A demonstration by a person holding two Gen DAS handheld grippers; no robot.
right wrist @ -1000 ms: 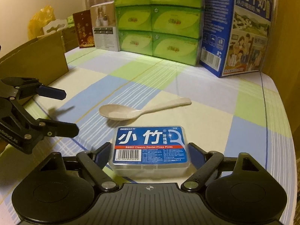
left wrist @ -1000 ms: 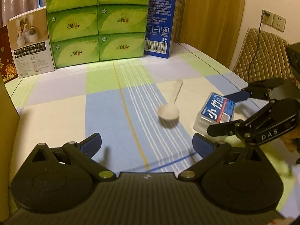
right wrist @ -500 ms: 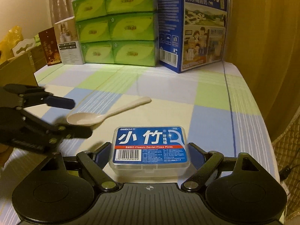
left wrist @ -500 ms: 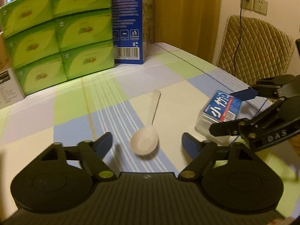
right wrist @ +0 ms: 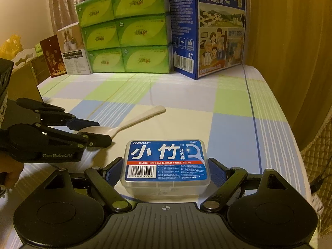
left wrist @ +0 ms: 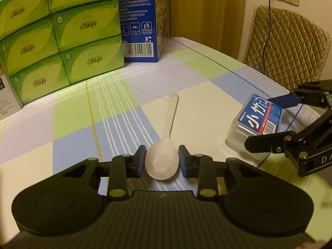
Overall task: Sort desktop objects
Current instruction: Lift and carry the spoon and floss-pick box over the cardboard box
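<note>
A pale plastic spoon point(left wrist: 171, 114) lies on the checked tablecloth point(left wrist: 197, 95), handle pointing away. My left gripper point(left wrist: 161, 156) is shut on its bowl, one blue pad against each side. In the right wrist view the left gripper point(right wrist: 99, 131) comes in from the left, and the spoon point(right wrist: 143, 116) handle sticks out to the right. A clear box of dental floss picks with a blue label point(right wrist: 166, 157) sits between the pads of my right gripper point(right wrist: 165, 172), which is shut on its two short sides. The left wrist view shows the box point(left wrist: 259, 118) at the right, inside the right gripper point(left wrist: 271, 121).
Stacked green tissue packs point(right wrist: 126, 35) and a tall blue milk carton point(right wrist: 207, 27) line the back of the table. Smaller boxes point(right wrist: 72, 51) and a cardboard box point(right wrist: 22, 83) stand at the left. A quilted chair point(left wrist: 286, 47) stands past the right table edge.
My left gripper moved up to the spoon and its jaws closed from wide open onto the bowl. The right gripper swung a little with the floss box still between its pads.
</note>
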